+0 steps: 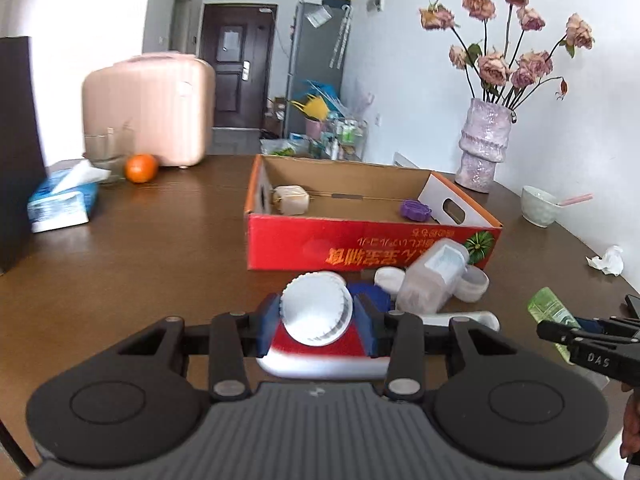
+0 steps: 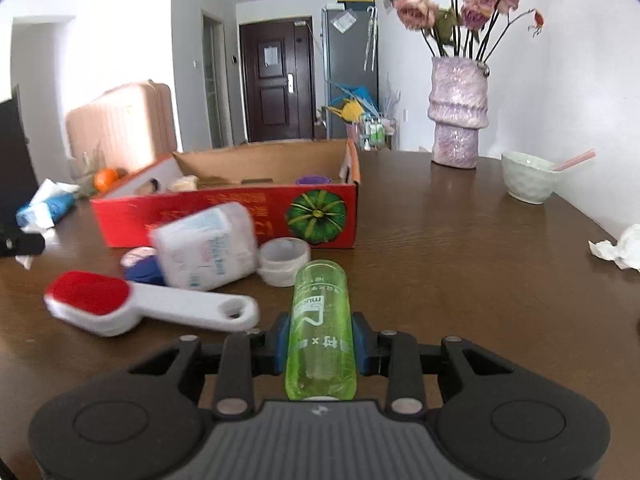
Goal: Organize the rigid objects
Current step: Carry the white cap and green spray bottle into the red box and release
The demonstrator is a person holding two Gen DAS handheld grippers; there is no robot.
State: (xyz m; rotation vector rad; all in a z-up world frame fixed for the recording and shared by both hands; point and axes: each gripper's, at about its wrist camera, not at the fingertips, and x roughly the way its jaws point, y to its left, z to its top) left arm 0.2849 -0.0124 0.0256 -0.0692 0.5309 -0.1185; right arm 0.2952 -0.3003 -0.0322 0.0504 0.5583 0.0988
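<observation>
Closest to the lens: left gripper (image 1: 317, 330), fingers (image 1: 267, 330) pinching a white round lid (image 1: 316, 309), above the red-and-white brush (image 1: 320, 354). Right gripper (image 2: 320, 346), fingers (image 2: 281, 346) pinching a green bottle (image 2: 321, 332) lying lengthwise toward 12 o'clock. At 12 o'clock on the counter (image 2: 460, 264), red cardboard box (image 1: 360, 246), open, holding a beige block (image 1: 292, 199) and purple piece (image 1: 416, 211). Just before the box, clear container (image 1: 434, 276) tipped over, beside a small white jar (image 1: 474, 283).
</observation>
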